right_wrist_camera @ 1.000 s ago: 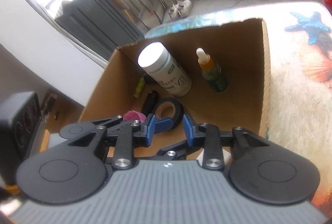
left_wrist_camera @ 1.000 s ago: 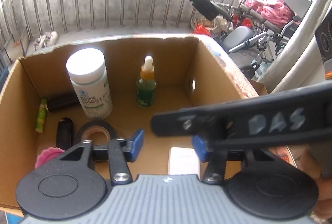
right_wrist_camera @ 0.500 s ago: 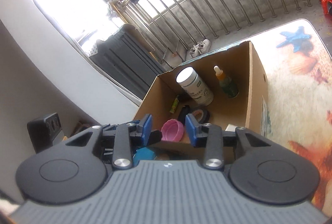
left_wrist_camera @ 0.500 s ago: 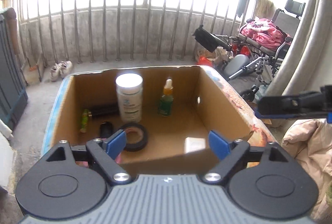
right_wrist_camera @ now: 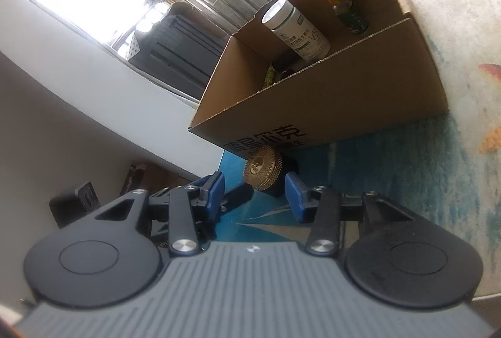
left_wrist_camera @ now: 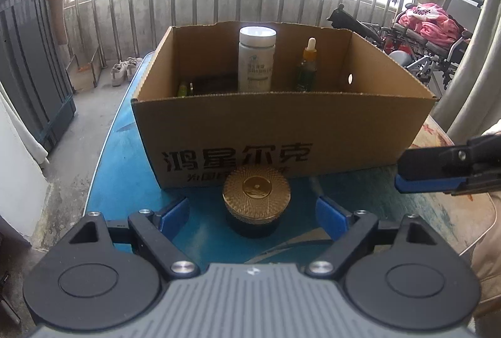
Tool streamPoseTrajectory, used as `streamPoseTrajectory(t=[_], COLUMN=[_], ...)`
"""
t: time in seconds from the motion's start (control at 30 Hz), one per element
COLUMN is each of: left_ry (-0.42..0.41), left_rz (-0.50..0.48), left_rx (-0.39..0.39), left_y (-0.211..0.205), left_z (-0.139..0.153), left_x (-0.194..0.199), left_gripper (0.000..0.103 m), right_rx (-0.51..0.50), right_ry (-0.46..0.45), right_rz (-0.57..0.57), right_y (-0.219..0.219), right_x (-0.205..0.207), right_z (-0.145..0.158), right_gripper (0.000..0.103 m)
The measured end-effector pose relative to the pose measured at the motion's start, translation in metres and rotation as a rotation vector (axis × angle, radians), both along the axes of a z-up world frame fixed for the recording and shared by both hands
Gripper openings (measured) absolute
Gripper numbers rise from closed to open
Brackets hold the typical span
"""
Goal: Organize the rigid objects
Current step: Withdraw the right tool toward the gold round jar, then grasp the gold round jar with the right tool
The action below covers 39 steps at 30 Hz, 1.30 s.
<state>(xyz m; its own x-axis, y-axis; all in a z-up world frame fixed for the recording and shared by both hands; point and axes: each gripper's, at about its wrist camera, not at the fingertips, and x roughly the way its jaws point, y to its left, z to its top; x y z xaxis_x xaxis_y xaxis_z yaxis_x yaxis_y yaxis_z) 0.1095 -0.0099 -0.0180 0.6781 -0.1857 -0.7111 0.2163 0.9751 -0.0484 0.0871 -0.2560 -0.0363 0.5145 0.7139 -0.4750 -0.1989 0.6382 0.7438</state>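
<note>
Nearest to me, my left gripper (left_wrist_camera: 253, 214) has its jaws spread wide with nothing pressed between them; a second ago they were far narrower and hung over the inside of the cardboard box (left_wrist_camera: 281, 131). Both hands have since pulled back out of the box, so I now look at its printed front wall from outside. My right gripper (right_wrist_camera: 255, 192) is opening its jaws as I watch, and they are empty too; in the left view one of its blue-padded fingers (left_wrist_camera: 438, 180) reaches in from the right, well to the side of the box.

I read that as the last drop finished and the next pick lining up. The thing now in front of both grippers is a gold-lidded jar (left_wrist_camera: 256, 202), standing on the blue mat (left_wrist_camera: 125, 181) just in front of the box's front wall, about touching it. It stands upright, its short axis vertical, lid facing up; being round, it favours no approach side.

Farther off, inside the box, a white bottle (left_wrist_camera: 256, 58) and a dropper bottle (left_wrist_camera: 308, 67) stand upright near the back wall, caps up.
</note>
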Motion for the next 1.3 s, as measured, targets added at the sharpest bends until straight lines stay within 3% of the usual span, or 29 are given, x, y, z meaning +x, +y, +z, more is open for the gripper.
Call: streamPoseTrajectory(t=[0.23, 0.4, 0.8, 0.93, 1.0, 1.3], left_ry=[-0.025, 0.015, 0.065, 0.061, 0.058, 0.034], left_rz=[0.024, 0.027, 0.048, 0.051, 0.046, 0.055], left_rx=[0.035, 0.009, -0.009, -0.007, -0.017, 0.004], left_y=[-0.007, -0.007, -0.005, -0.005, -0.005, -0.009], left_z=[-0.023, -0.032, -0.035, -0.036, -0.036, -0.034], left_x=[0.009, 0.022, 0.035, 0.037, 0.038, 0.035], left_gripper=[0.086, 0.076, 0.068, 0.067, 0.059, 0.057], right_rx=[-0.037, -0.006, -0.001, 0.007, 0.011, -0.002], right_ry=[0.061, 0.117, 0.165, 0.164, 0.162, 0.145], right_rz=[0.027, 0.040, 0.032, 0.029, 0.032, 0.050], right_y=[0.036, 0.047, 0.054, 0.054, 0.055, 0.060], right_x=[0.042, 0.064, 0.077, 0.078, 0.080, 0.077], right_z=[-0.022, -0.043, -0.062, -0.063, -0.063, -0.059], right_gripper=[0.048, 0.046, 0.038, 0.038, 0.036, 0.033])
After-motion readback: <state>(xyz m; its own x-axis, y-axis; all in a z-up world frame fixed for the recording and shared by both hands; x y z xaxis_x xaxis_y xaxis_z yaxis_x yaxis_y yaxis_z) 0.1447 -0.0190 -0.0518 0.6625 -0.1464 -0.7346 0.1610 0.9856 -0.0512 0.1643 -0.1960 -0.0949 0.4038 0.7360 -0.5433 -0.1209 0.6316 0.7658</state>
